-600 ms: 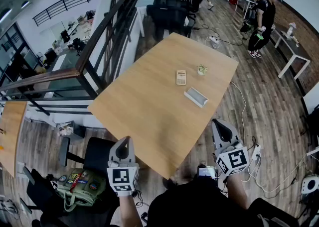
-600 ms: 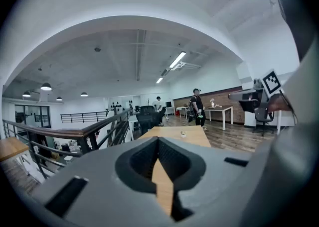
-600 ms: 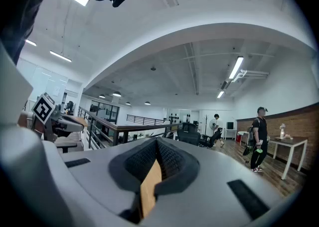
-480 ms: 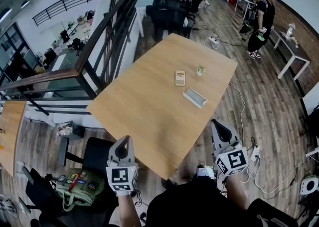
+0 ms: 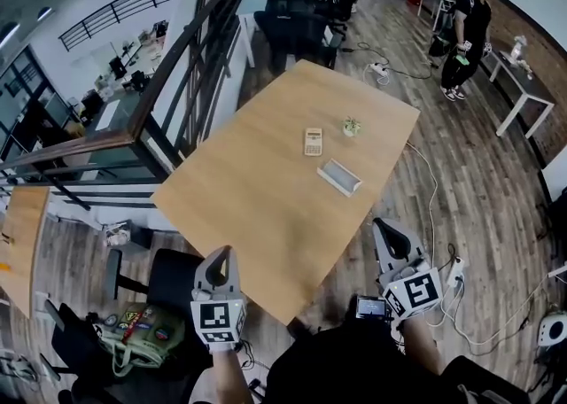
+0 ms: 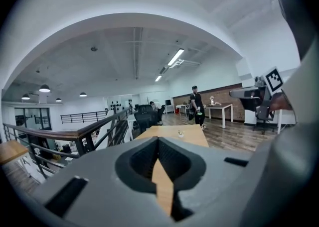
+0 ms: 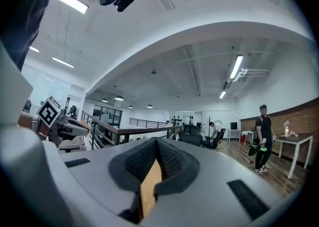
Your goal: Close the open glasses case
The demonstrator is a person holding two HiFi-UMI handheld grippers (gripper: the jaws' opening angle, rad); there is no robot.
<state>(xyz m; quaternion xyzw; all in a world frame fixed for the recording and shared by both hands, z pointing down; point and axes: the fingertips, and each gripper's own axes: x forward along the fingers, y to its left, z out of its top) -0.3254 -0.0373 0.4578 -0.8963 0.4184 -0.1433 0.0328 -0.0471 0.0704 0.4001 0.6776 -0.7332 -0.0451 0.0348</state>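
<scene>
The open glasses case [image 5: 339, 176], pale grey and oblong, lies on the wooden table [image 5: 266, 190] right of its middle. My left gripper [image 5: 221, 255] hangs off the table's near edge, shut and holding nothing, and points at the table. My right gripper [image 5: 387, 227] is off the near right corner, also shut and empty. Both are well short of the case. In the left gripper view the jaws [image 6: 158, 142] meet at their tips, with the table [image 6: 172, 132] beyond. The right gripper view shows its jaws [image 7: 157, 144] closed together.
A beige calculator [image 5: 313, 141] and a small potted plant [image 5: 352, 127] sit beyond the case. A black railing [image 5: 190, 66] runs along the left. An office chair [image 5: 168, 283] and a bag [image 5: 142, 327] stand below the left gripper. A person [image 5: 465, 34] stands far right.
The head view has drifted a little, so the table's things sit slightly further left. Both grippers keep much the same place and stay shut.
</scene>
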